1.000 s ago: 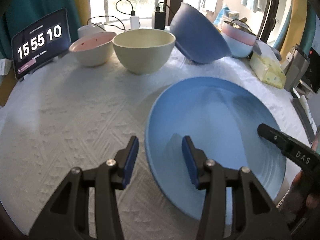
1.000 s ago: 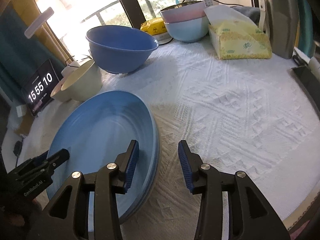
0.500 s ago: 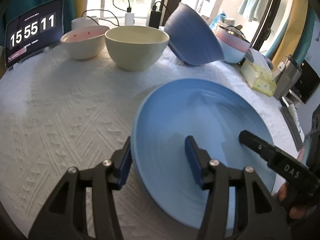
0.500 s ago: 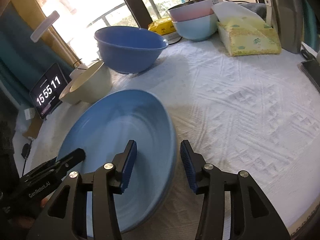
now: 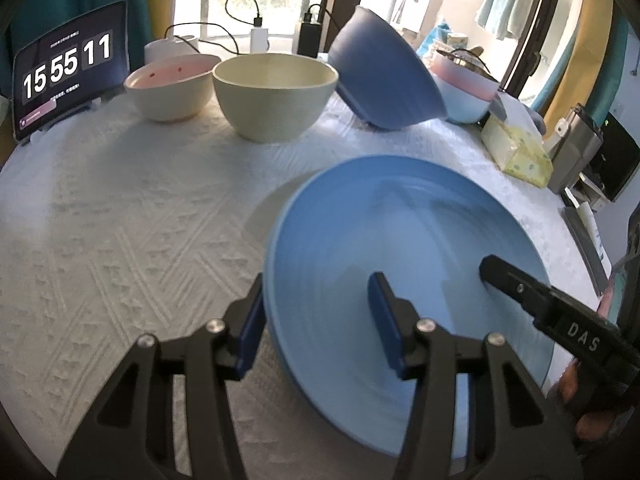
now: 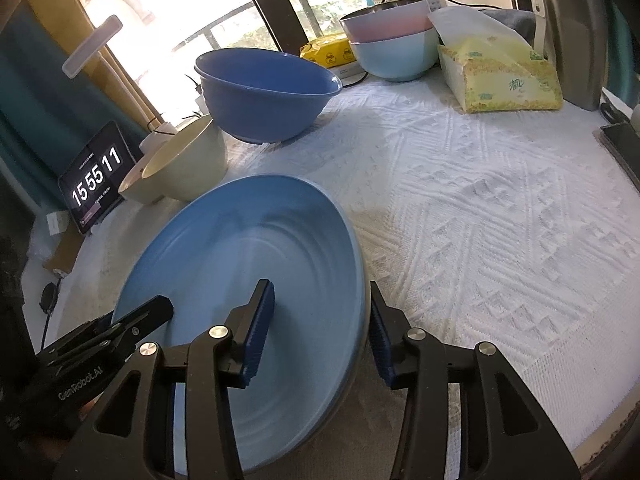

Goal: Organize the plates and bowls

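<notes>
A large blue plate lies on the white textured tablecloth. My left gripper is open and straddles its left rim, one finger outside and one over the plate's inside. Opposite, my right gripper is open astride the right rim of the plate the same way. Neither gripper's pads press on the rim. Behind stand a pink-lined bowl, a cream bowl, a tilted dark blue bowl and stacked pink and pale blue bowls.
A tablet clock leans at the back left, with chargers and cables by the window. A yellow tissue pack and a grey appliance stand at the right. The table edge runs close on the right.
The plate's rim now sits deeper between the jaws of both grippers, which stand slightly wider. The bowls have not moved.
</notes>
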Demonstrator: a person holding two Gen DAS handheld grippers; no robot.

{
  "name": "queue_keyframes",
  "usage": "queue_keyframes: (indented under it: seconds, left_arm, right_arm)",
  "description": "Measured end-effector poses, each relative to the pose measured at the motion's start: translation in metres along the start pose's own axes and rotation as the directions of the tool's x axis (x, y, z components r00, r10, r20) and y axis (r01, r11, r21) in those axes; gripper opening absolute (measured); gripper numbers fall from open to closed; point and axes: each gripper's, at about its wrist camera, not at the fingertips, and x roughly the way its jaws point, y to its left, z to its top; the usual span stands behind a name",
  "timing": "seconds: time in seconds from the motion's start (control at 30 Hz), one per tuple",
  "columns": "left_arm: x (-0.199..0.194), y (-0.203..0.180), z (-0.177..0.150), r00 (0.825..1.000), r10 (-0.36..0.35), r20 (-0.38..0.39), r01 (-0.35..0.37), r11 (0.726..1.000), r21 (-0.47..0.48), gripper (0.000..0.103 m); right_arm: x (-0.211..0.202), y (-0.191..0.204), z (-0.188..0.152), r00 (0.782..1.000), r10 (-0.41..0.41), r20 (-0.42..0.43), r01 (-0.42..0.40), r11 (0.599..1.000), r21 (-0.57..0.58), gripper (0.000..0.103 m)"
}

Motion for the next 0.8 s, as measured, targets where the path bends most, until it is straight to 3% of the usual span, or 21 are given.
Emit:
queue_keyframes:
  seconds: [0.8]
  left_arm:
    - [-0.018,0.038,-0.003,0.999,0.022,0.030,-0.020,0.998,-0.067,0.050]
  right_arm:
    - [0.003,0.041,0.004,1.000,0.002,-0.002,-0.002,0.996,-0.088,0.048]
